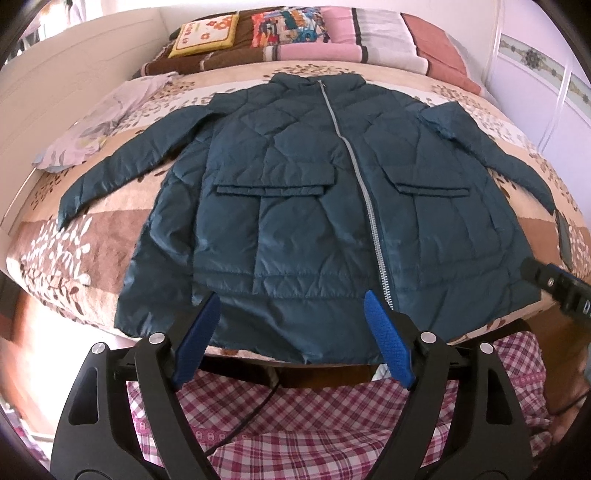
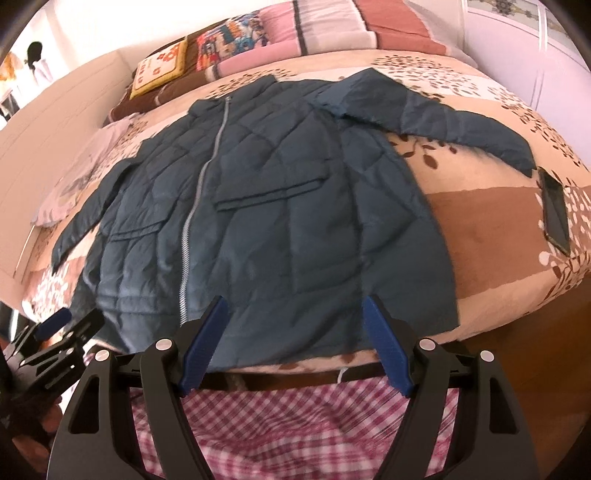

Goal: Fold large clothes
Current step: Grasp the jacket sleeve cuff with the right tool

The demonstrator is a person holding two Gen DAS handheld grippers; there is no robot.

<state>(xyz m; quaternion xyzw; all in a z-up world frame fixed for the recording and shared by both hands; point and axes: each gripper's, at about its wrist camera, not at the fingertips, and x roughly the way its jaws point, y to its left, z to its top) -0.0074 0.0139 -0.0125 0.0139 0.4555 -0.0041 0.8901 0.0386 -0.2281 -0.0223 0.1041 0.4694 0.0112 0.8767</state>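
Observation:
A dark teal quilted jacket (image 1: pixel 306 192) lies flat and front up on the bed, zipper closed, both sleeves spread out; it also shows in the right wrist view (image 2: pixel 280 221). My left gripper (image 1: pixel 291 306) is open and empty, just above the jacket's bottom hem near the zipper end. My right gripper (image 2: pixel 295 310) is open and empty above the hem on the jacket's right half. The right gripper's body shows at the right edge of the left wrist view (image 1: pixel 557 288); the left gripper shows at the lower left of the right wrist view (image 2: pixel 55 332).
The bed has a floral beige and brown cover (image 1: pixel 92 229). Cushions and folded blankets (image 1: pixel 280 29) lie at the far end. A pale lilac cloth (image 1: pixel 99 122) lies left of the jacket. A dark phone (image 2: pixel 554 210) lies by the right sleeve cuff. Checked pink fabric (image 1: pixel 295 424) is below the grippers.

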